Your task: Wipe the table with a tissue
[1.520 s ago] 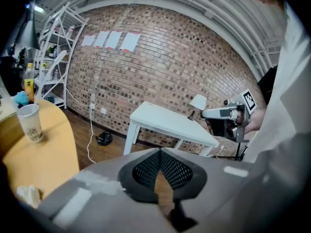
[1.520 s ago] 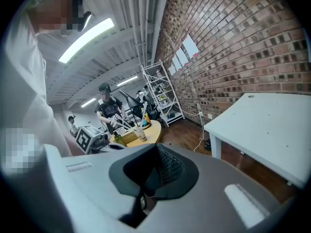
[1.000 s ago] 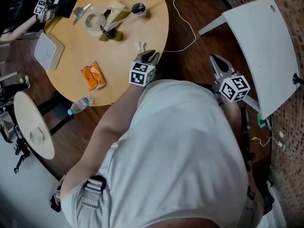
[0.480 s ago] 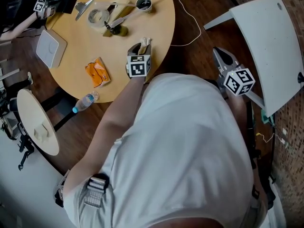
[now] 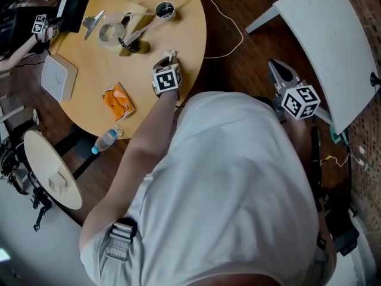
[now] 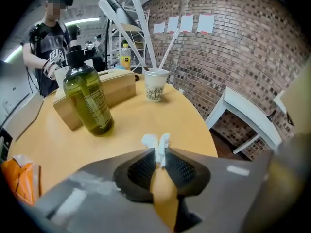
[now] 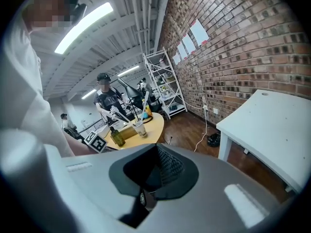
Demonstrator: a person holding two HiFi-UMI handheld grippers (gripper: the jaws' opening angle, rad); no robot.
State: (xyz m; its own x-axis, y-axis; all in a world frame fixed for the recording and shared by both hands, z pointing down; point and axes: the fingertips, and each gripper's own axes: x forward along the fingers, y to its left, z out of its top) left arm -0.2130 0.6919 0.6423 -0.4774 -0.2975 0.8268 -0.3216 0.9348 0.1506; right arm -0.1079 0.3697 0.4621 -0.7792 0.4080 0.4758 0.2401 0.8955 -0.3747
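Observation:
A small crumpled white tissue point(image 6: 159, 144) sticks up between the pads of my left gripper point(image 6: 159, 152), which is shut on it; the jaws have just been closing on the tissue. In the head view that left gripper point(image 5: 169, 58) is over the round wooden table point(image 5: 189, 18), near its right edge, pointing down, with the tissue point(image 5: 171, 54) at its tip. My right gripper point(image 5: 275, 66) hangs off the table, over the dark floor beside the white chair, jaws together and nothing in them; the right gripper view shows the right gripper point(image 7: 156, 149) the same way.
Ahead of the left gripper stand a green soap bottle point(image 6: 88, 101), a wooden box point(image 6: 109, 89) and a paper cup point(image 6: 156, 85) with sticks. An orange packet point(image 5: 117, 98) and a white box point(image 5: 58, 77) lie on the table. A white chair point(image 5: 327, 46) stands right. Another person point(image 6: 51, 38) stands behind.
The tissue lay on the table near its edge; now it is pinched in the left gripper, which moved from the edge further over the table. The right gripper stayed put.

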